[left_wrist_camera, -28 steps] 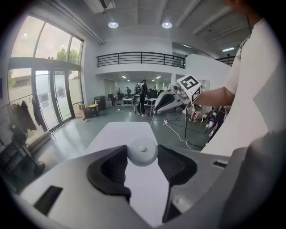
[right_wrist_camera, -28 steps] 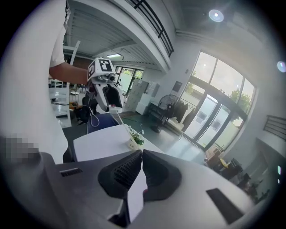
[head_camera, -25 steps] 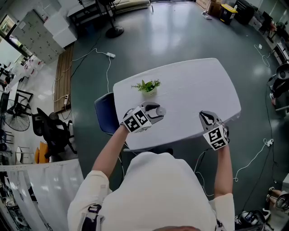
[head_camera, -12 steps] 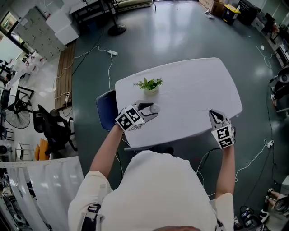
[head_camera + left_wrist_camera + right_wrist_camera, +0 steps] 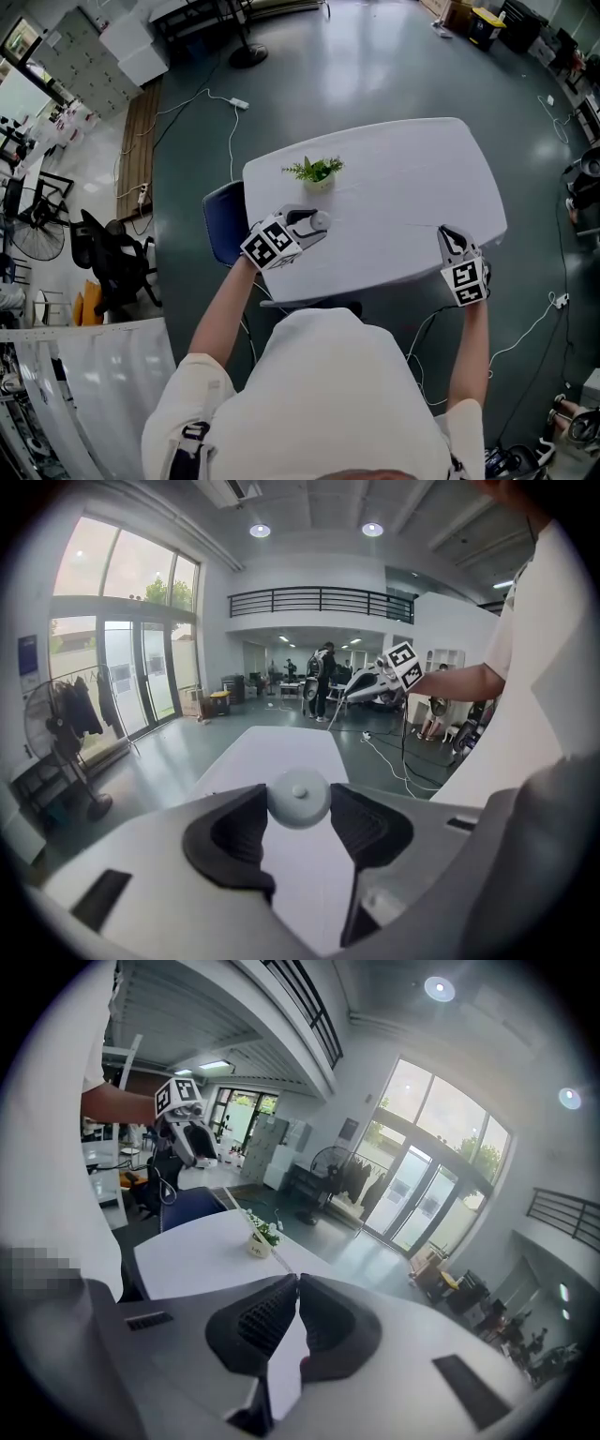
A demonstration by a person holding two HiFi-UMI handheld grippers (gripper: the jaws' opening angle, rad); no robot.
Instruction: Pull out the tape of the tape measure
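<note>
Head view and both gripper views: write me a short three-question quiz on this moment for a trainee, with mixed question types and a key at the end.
1. True or false: the left gripper is empty.
2. Pick one: the right gripper has its jaws A) wide apart, B) closed on the thin tape, C) around a bottle.
3. Fill in: the potted plant stands on the white ___.
Key: 1 false, its jaws hold the round white tape measure; 2 B; 3 table.
</note>
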